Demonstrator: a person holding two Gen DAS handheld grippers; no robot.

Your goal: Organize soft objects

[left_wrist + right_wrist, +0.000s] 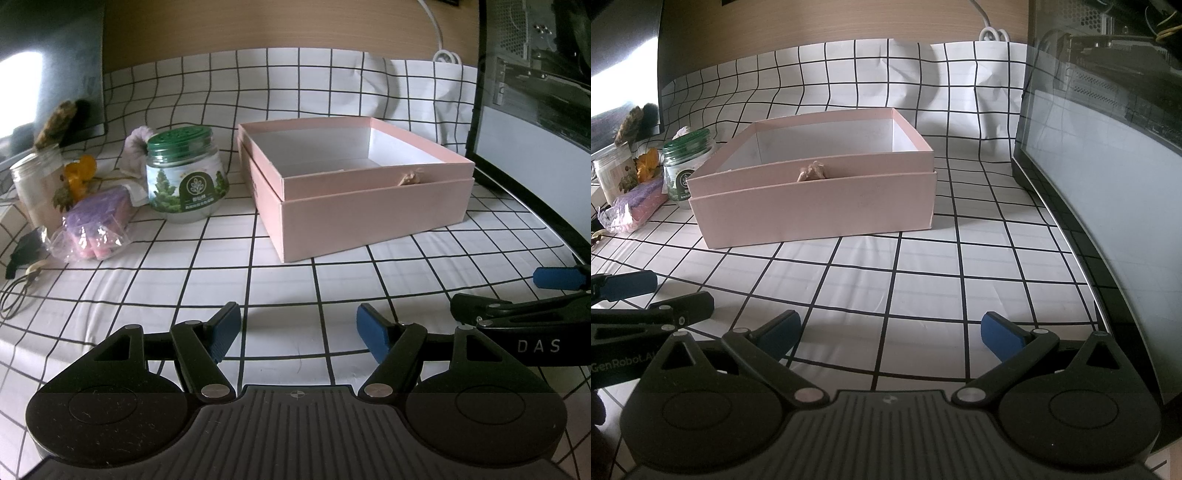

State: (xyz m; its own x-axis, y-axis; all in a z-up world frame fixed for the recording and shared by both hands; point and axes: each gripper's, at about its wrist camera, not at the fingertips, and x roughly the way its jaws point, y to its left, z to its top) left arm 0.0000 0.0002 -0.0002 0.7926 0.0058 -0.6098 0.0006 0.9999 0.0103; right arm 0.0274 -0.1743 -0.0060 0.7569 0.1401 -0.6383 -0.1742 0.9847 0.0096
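Both claws you hold, left gripper [298, 334] and right gripper [890, 332], hover spread and holding nothing over the checked cloth [886, 266], side by side. Ahead sits your open pink box [354, 206]; left of it, beside the green-lidded jar [184, 177], lies the bagged purple soft thing [98, 225].

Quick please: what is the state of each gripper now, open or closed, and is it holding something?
Left gripper: open, holding nothing, above the checked cloth.
Right gripper: open, holding nothing, facing the pink box.
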